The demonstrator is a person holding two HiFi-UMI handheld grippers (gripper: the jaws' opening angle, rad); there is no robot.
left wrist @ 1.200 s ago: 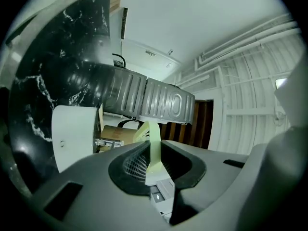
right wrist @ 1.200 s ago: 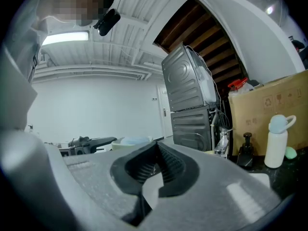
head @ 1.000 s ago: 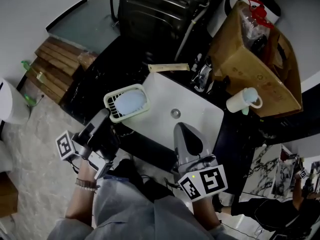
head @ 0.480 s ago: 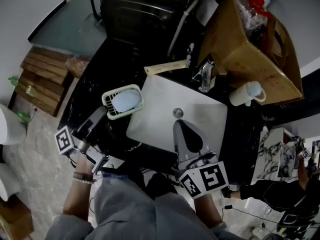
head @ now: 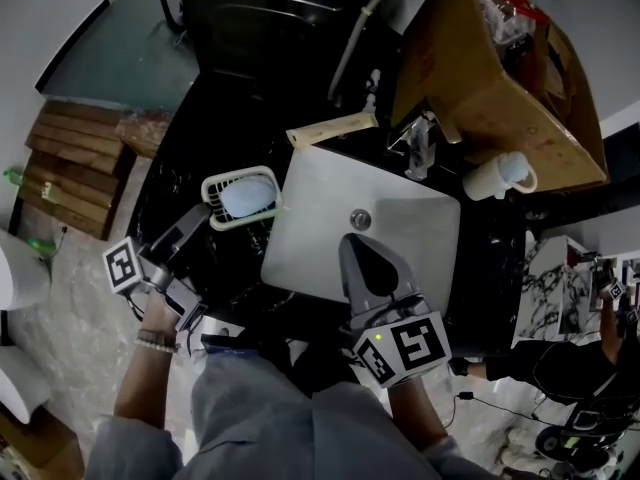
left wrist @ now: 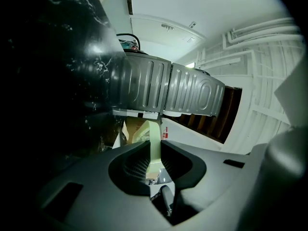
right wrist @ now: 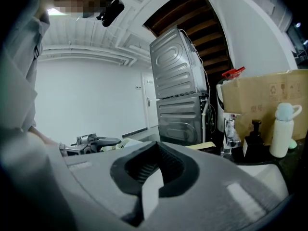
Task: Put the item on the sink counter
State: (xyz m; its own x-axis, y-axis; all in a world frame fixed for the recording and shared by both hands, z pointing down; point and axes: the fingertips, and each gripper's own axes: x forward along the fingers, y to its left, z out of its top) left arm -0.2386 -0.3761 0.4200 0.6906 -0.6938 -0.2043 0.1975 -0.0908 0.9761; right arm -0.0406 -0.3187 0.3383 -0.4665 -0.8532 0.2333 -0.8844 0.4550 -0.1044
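A pale green soap dish (head: 240, 196) with a light blue soap in it sits over the black marble counter (head: 185, 163), just left of the white sink basin (head: 420, 230). My left gripper (head: 203, 214) is shut on the dish's near rim. That rim shows as a thin green edge (left wrist: 154, 143) pinched between the left gripper's (left wrist: 154, 161) dark pads. I cannot tell whether the dish rests on the counter. My right gripper (head: 352, 244) hovers over the basin's front, shut and empty; the right gripper view shows the right gripper (right wrist: 156, 170) with its pads together.
A chrome faucet (head: 420, 143) stands behind the basin, with a pale wooden strip (head: 333, 128) to its left. A white bottle (head: 500, 176) and a cardboard box (head: 490, 78) sit at the right. A grey metal appliance (head: 270, 18) stands behind the counter. Wooden slats (head: 70, 168) lie on the floor at left.
The left gripper has carried the soap dish a little to the left, off the basin's edge and over the black counter. The right gripper has stayed over the basin.
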